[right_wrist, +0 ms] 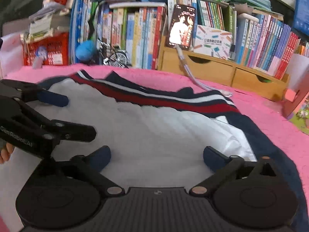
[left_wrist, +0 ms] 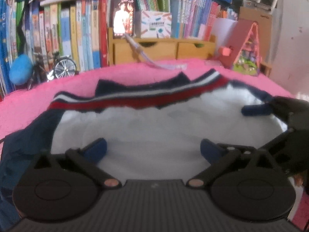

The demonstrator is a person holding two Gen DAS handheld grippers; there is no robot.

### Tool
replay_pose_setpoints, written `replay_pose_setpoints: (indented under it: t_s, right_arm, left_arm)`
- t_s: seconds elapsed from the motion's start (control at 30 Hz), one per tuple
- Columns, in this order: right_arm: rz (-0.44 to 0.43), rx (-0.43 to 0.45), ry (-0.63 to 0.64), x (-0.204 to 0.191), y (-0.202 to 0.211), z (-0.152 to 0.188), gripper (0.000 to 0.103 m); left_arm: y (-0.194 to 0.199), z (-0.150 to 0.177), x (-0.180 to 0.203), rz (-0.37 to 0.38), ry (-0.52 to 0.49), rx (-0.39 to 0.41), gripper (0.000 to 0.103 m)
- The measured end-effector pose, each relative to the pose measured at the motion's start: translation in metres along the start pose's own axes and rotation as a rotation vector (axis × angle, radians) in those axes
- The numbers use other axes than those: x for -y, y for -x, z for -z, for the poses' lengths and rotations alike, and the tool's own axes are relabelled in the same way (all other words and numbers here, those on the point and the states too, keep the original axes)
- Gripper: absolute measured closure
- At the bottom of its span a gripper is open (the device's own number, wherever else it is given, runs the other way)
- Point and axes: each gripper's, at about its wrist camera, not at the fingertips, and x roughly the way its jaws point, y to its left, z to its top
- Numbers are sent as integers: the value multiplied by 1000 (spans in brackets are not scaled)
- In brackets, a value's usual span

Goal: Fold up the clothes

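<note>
Clothing lies flat on the pink cover (left_wrist: 29, 100): a white garment (left_wrist: 150, 131) with navy sides and a red, white and navy striped band (left_wrist: 135, 98) at its 12 o'clock edge. The left hand-held gripper (left_wrist: 152, 148) hangs over the white cloth, jaws spread wide, gripping nothing. The right hand-held gripper (right_wrist: 156, 156), at its 3 o'clock, is equally wide and empty. Books (right_wrist: 139, 34) stand behind.
</note>
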Motion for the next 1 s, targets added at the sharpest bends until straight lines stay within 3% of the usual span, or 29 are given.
replay_pose_setpoints:
  t_s: [0.33, 0.53, 1.0]
  right_arm:
    - [72, -4, 107, -17, 0, 0, 0]
    - [52, -16, 83, -11, -3, -1, 0]
    - [93, -26, 58, -13, -8, -5, 0]
  left_arm:
    - [-9, 0, 13, -107, -76, -46, 0]
    - [-11, 0, 12, -103, -67, -50, 0]
    - [-15, -4, 10, -117, -53, -55, 0]
